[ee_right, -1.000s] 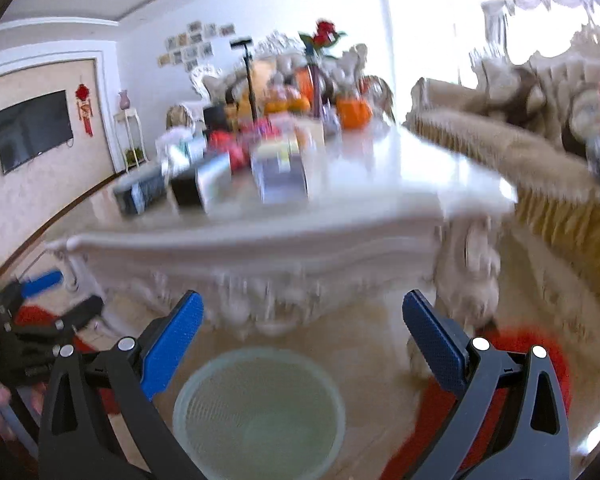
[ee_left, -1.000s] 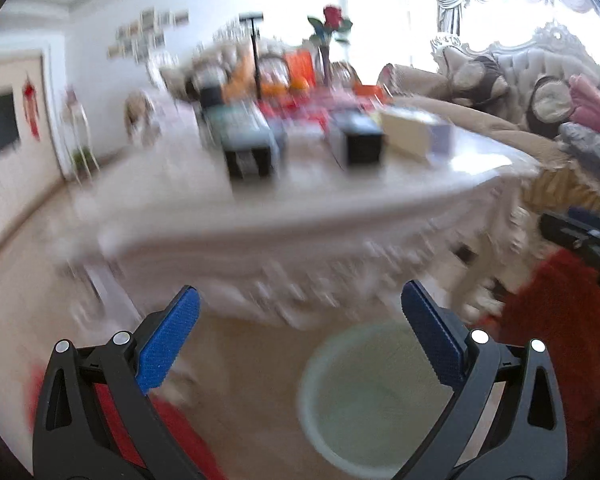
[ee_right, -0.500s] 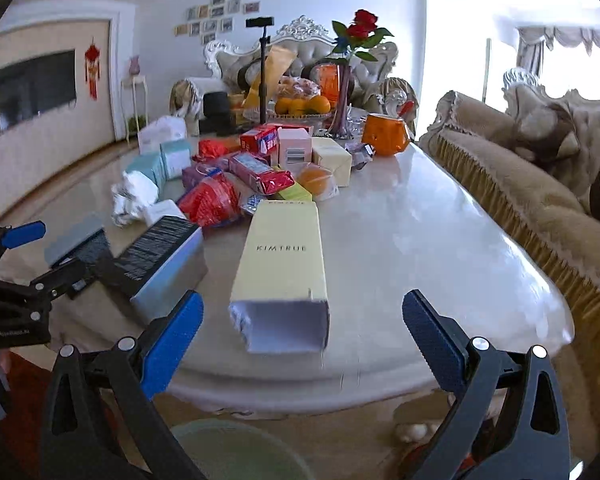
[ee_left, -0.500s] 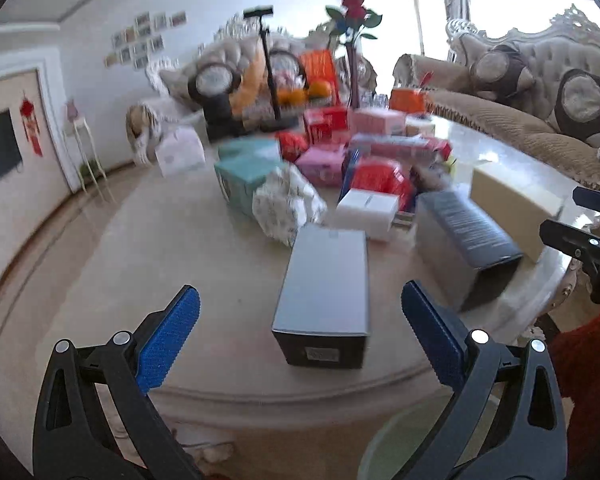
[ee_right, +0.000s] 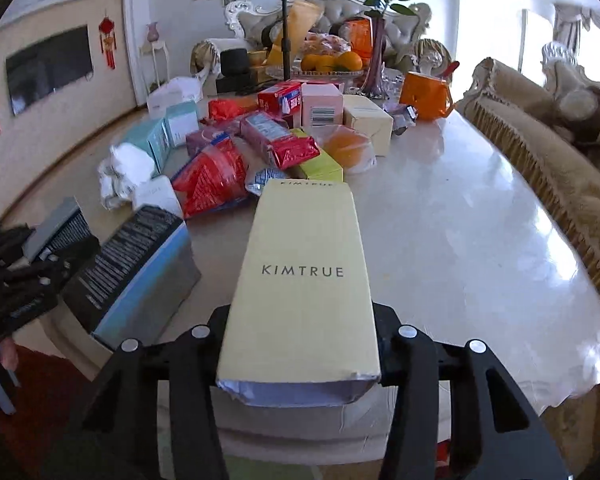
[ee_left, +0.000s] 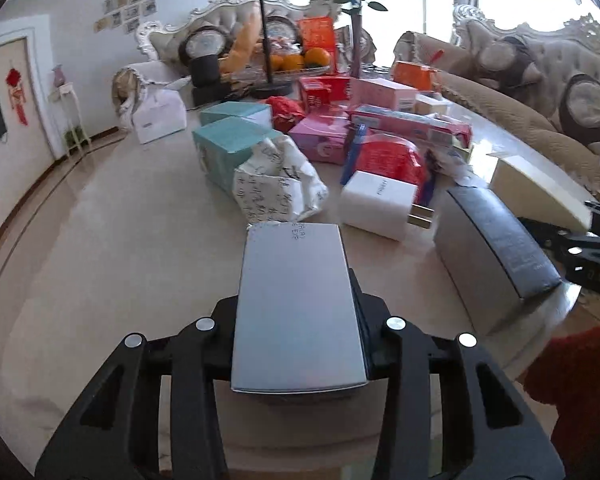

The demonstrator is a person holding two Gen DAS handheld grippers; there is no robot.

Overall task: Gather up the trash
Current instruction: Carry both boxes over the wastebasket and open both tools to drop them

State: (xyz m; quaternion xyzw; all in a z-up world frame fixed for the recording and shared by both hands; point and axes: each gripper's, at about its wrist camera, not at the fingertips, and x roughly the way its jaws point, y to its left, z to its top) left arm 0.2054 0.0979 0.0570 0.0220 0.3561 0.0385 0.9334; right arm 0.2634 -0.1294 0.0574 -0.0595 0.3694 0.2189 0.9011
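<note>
The silver box (ee_left: 298, 312) hides both fingertips of the left gripper (ee_left: 298, 344), and the right gripper (ee_left: 588, 236) is cut off at 3 o'clock

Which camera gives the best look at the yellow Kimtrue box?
The right wrist view: the yellow Kimtrue box fills its centre between the right gripper fingers, lettering readable. The left wrist view catches only part of it at its right edge.

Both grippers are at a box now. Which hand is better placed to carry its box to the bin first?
Neither clearly: the left gripper is closed on the grey box, the right gripper on the yellow KIMTRUE box. The bin cannot be made out now, so I cannot judge.
</note>
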